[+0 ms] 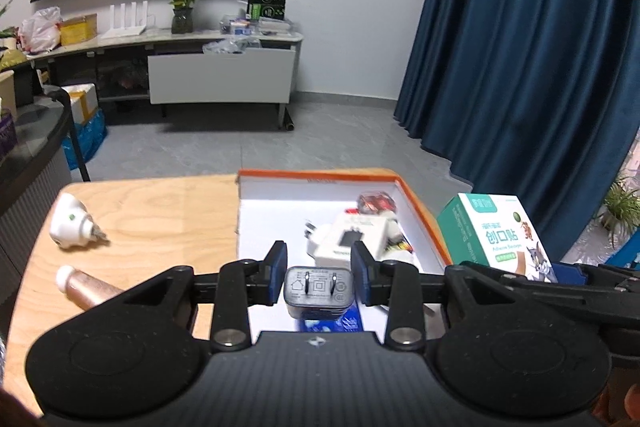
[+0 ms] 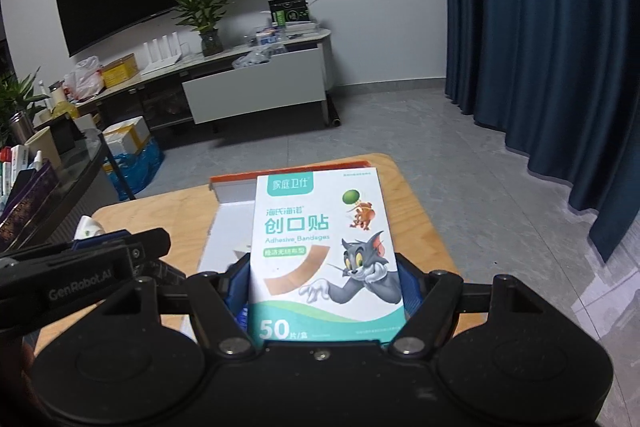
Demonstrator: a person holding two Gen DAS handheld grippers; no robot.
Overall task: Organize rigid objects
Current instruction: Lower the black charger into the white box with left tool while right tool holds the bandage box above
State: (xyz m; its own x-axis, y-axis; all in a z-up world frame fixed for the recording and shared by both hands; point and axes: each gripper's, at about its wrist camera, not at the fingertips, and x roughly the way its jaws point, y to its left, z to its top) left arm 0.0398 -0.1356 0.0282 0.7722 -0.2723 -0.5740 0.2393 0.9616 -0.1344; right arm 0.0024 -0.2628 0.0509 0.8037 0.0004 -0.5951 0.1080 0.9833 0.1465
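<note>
Left wrist view: left tongs [image 1: 319, 269] clamp a grey charger [image 1: 319, 291], prongs toward the camera, above the orange-rimmed box [image 1: 416, 195] on the desk [image 1: 160, 211]. Right tongs [image 2: 324, 287] grip the bandage box [image 2: 324, 251], long axis pointing away, probably hovering.

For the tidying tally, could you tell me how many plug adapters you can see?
2: a grey plug adapter held in the left tool, and a white plug adapter lying in the orange-rimmed box. More may be hidden.
</note>
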